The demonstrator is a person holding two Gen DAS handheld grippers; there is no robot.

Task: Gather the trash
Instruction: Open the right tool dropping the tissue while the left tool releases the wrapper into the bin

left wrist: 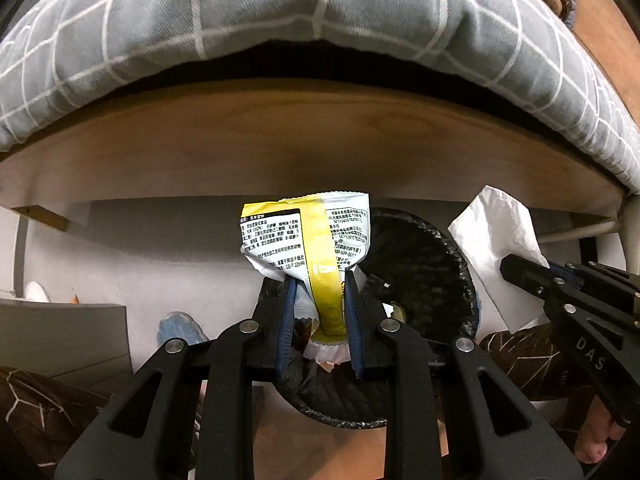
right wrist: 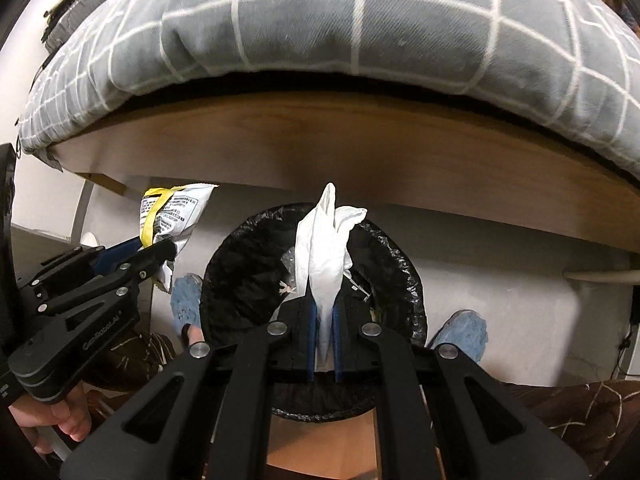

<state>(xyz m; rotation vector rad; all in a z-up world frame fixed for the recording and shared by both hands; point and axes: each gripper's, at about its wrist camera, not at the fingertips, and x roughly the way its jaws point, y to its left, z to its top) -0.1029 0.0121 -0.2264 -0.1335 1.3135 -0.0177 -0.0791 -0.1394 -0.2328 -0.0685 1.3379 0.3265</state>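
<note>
Over black-lined bin: left fingers pinching snack wrapper; right fingers pinching tissue

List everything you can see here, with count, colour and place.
snack wrapper: one, yellow and white, clamped in the left tool
tissue: one, white, clamped in the right tool
trash bin: one, black liner, on the floor below both tools
bedding: one, grey with white grid, on the wooden bed frame
slippers: two, blue, beside the bin
left tool: one, black, shut
right tool: one, black, shut
</note>
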